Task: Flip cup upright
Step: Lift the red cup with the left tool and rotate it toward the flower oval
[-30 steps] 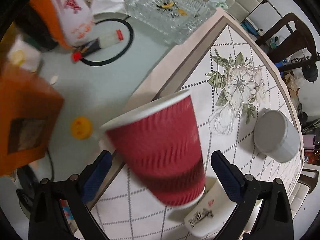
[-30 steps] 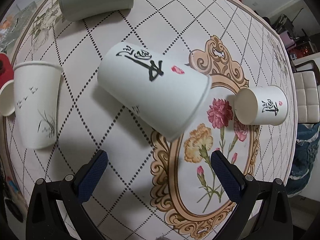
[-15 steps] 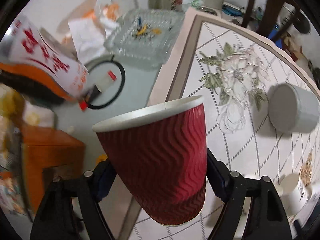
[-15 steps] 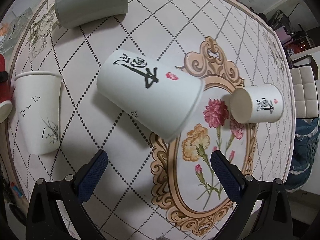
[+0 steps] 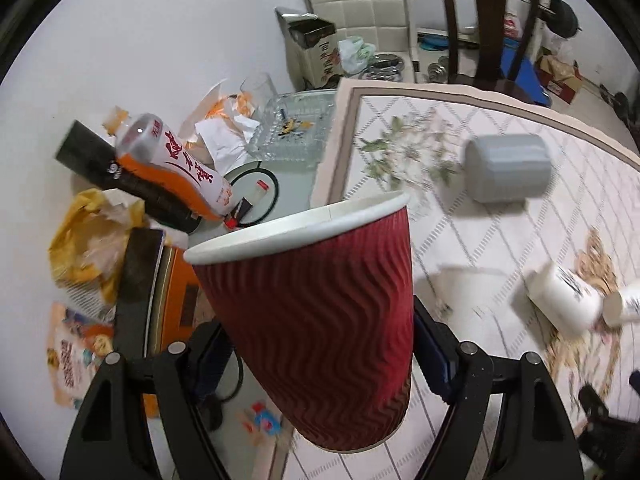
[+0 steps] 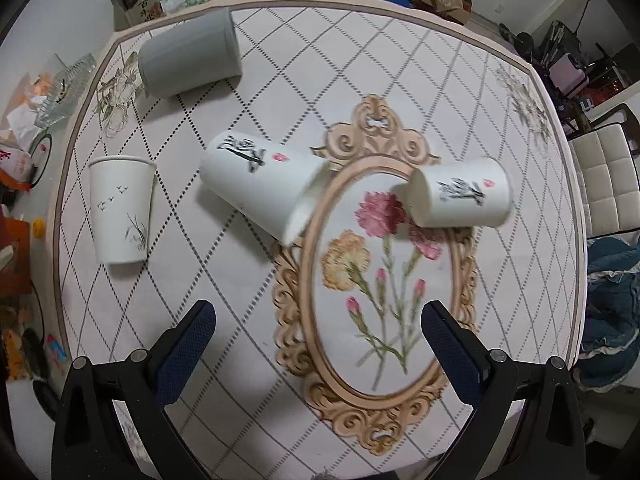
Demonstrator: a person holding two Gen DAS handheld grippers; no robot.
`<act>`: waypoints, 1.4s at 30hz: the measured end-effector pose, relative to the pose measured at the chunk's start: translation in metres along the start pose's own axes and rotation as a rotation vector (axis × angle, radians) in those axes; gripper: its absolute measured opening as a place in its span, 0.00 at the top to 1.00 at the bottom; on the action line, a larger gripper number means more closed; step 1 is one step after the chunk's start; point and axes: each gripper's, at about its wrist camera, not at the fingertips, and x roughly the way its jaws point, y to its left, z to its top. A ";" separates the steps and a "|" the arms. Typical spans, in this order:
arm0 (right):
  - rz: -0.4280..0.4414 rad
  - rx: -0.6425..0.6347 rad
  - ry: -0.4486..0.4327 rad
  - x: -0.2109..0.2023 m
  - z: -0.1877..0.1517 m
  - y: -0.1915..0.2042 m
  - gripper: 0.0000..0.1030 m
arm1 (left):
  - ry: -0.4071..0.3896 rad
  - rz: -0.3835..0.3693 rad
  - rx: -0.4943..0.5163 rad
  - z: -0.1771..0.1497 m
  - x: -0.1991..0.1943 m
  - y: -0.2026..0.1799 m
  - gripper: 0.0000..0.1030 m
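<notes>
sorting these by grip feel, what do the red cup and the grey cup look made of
Red cup: paper, it seems, with a matte, wavy-ribbed red sleeve and a rolled white rim; held in the left gripper.
Grey cup: smooth, matte, uniform grey, lying on its side; plastic or ceramic, the pictures cannot settle which.

In the left wrist view, the red cup hides most of both pads of the left gripper, so we cannot see where they meet it. At three o'clock the white cups are smeared by blur. In the right wrist view, the large white cup has a blurred rim, and the bottle at nine o'clock is cut off.
</notes>
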 end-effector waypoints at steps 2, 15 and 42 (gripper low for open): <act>0.002 0.010 -0.003 -0.002 -0.007 -0.016 0.00 | -0.007 -0.003 0.022 -0.011 -0.014 -0.015 0.24; -0.013 0.141 0.084 0.040 -0.061 -0.131 0.00 | 0.107 -0.100 0.247 -0.106 -0.030 -0.150 0.24; -0.078 0.288 0.196 0.092 -0.114 -0.256 0.00 | 0.349 -0.265 0.357 -0.166 0.047 -0.283 0.04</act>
